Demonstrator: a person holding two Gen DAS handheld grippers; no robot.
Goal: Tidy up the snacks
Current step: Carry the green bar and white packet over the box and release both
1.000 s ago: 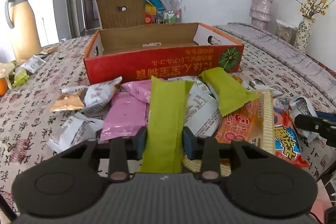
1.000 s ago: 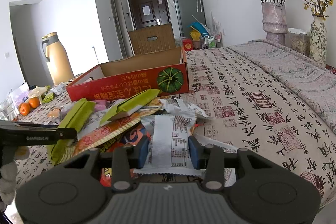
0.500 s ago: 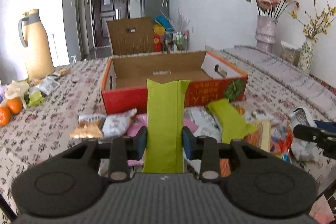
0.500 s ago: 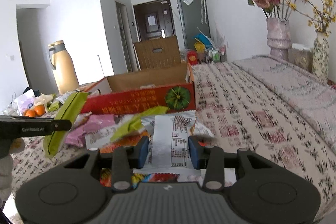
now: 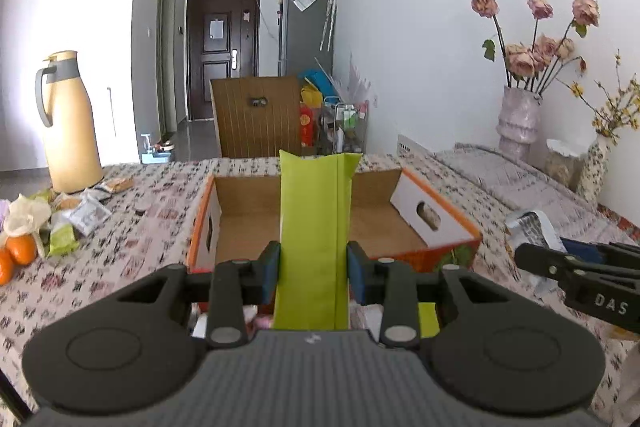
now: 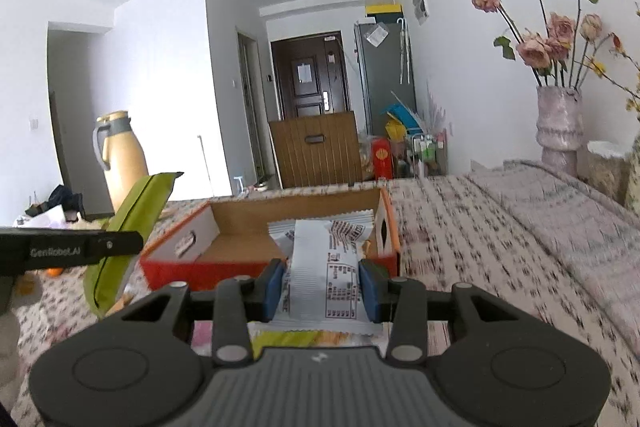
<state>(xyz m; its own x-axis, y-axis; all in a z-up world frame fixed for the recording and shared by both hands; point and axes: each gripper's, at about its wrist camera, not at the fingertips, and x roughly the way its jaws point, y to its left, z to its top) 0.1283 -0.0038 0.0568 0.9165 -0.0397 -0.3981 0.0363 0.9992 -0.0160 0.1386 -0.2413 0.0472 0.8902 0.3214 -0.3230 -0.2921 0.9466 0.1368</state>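
My left gripper [image 5: 313, 271] is shut on a long green snack packet [image 5: 316, 235], held upright above the near wall of an open red cardboard box [image 5: 440, 223]. My right gripper [image 6: 322, 287] is shut on a white printed snack packet [image 6: 324, 267], held in the air before the same box [image 6: 180, 263]. The box inside looks bare. The green packet [image 6: 132, 223] and left gripper arm show at the left of the right wrist view. The right gripper arm and its white packet [image 5: 532, 227] show at the right of the left wrist view.
A patterned tablecloth [image 5: 140, 227] covers the table. A tan thermos jug [image 5: 68, 123], oranges [image 5: 20, 251] and loose packets [image 5: 84, 215] lie at the left. Flower vases [image 5: 518, 123] stand at the far right. Snacks lie under the grippers, mostly hidden.
Both grippers have lifted their packets off the snack pile and moved up and forward toward the red box. The pile has dropped out of sight below.
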